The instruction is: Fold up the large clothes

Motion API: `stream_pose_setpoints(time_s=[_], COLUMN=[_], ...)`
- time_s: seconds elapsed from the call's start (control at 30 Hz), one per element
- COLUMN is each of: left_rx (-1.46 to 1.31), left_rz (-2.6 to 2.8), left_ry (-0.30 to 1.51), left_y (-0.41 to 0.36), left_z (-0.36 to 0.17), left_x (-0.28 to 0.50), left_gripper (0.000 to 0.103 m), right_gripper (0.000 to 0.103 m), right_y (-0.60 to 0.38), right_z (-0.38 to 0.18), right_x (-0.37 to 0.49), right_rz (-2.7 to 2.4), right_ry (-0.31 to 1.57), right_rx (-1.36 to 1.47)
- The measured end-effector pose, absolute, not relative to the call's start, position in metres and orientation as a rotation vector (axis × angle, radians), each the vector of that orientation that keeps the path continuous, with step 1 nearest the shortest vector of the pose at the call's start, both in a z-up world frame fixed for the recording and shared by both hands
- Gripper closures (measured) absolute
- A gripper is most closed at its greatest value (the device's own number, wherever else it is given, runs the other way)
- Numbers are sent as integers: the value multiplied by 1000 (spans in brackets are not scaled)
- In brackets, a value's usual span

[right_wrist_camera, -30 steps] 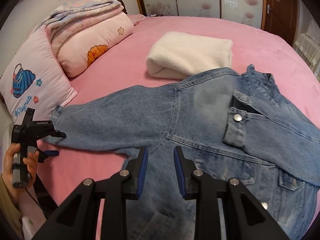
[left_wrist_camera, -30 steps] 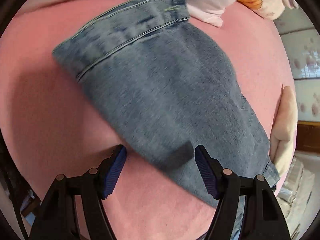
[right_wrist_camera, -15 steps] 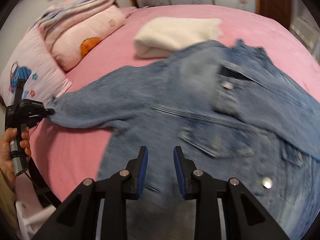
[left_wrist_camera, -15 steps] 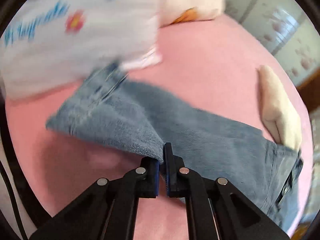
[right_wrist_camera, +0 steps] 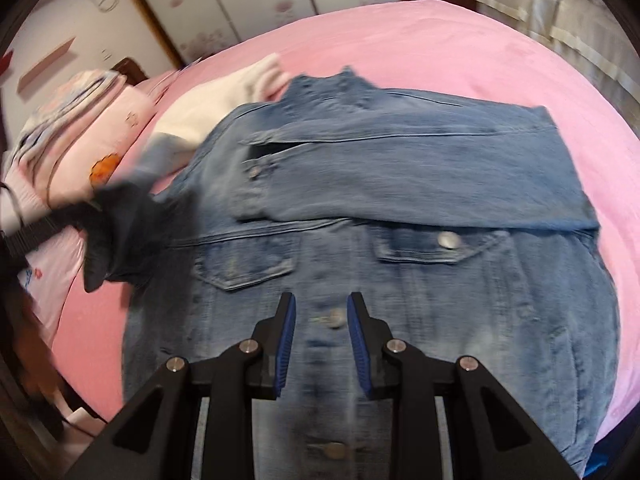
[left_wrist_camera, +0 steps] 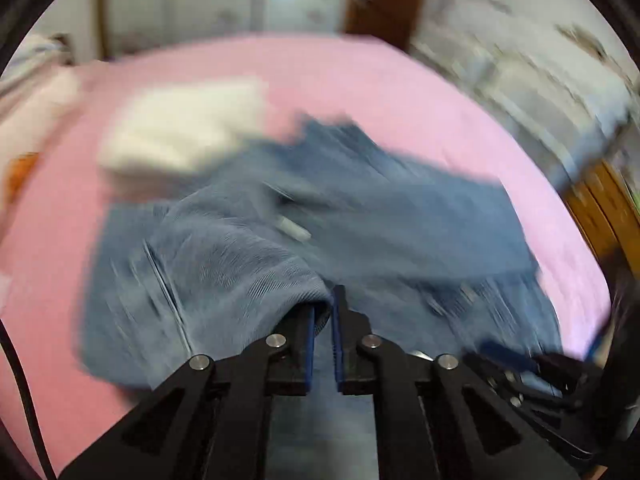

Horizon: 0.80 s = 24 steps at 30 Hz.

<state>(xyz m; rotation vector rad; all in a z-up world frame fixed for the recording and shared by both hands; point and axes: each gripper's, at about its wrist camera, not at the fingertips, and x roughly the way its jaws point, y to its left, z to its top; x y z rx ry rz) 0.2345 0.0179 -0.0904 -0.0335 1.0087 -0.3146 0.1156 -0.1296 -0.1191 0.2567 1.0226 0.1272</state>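
A blue denim jacket point(right_wrist_camera: 400, 208) lies front up on the pink bed point(right_wrist_camera: 460, 48), with its right sleeve folded across the chest. My left gripper point(left_wrist_camera: 323, 312) is shut on the left sleeve's cuff point(left_wrist_camera: 256, 264) and holds it lifted above the jacket; both frames are blurred by motion. The lifted sleeve shows dark at the left of the right wrist view point(right_wrist_camera: 120, 232). My right gripper point(right_wrist_camera: 321, 320) is open and empty, hovering over the button placket point(right_wrist_camera: 336, 318) near the hem.
A folded white blanket point(left_wrist_camera: 180, 128) lies beyond the jacket's collar. Pink pillows and a folded quilt point(right_wrist_camera: 76, 120) are stacked at the left by the headboard. Wardrobe doors point(right_wrist_camera: 260, 4) stand behind the bed. The right gripper shows at the left view's lower right point(left_wrist_camera: 528, 368).
My left gripper has lifted the sleeve cuff and swung it from the bed's left side over the jacket body. My right gripper has moved toward the jacket's centre front.
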Motion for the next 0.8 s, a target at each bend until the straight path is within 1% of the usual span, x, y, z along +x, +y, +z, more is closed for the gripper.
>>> stream_pose_setpoints(time_s=[0.03,0.13,0.2,0.23,0.27,0.3,0.4,0.43,0.47,0.5,0.57,0.6,0.67,0.7,0.73,0.8], left_rx=[-44,-32,-20,-12,-6,-2,-11,-22,-35,-57,-121,-151,-205,-235,-255,-297], left_rz=[-357,-369,-389,-395,-404,-410,-419,-406,-390,-368,-301,-257,-183,-142,-110,-53], left_ry=[1050,1127,1131,1131,1126,1115,1060,1029,1006,975,900,873,855,865,877,912], left_y=[6,-19,-25,-27,-25,-23,-6,4,12,24,55,71,99,114,124,146], left_z=[-105,-142,-149,-151,-149,-145,-123,-113,-107,-97,-81,-75,-71,-72,-75,-84], left_x=[226,213,204,200,196,193,181,174,164,160,150,144,138,134,133,128], left_gripper=[93,75,71,66,60,58,58,55,49,46,31,29,28,28,28,28], right_gripper=[76,76,76,76,76,76,76,76,76,76,76,76,63,50,44,44], right_y=[-135,-150,-158,-159,-160,-159,-149,-142,-136,-127,-104,-95,-70,-62,-52,-32], right_z=[-120,-124,-128,-129,-132,-133,-133,-131,-129,-125,-117,-114,-109,-108,-109,-113], right_x=[115,113,112,111,111,111,113,113,114,115,116,116,112,110,106,97], right_rz=[118,105,102,105,111,117,156,176,193,223,292,322,389,406,423,450], right_ry=[1024,1036,1039,1040,1042,1042,1032,1022,1014,1003,977,962,916,892,859,802], right_rx=[259,262,259,258,258,259,252,235,222,200,141,115,36,4,-40,-146])
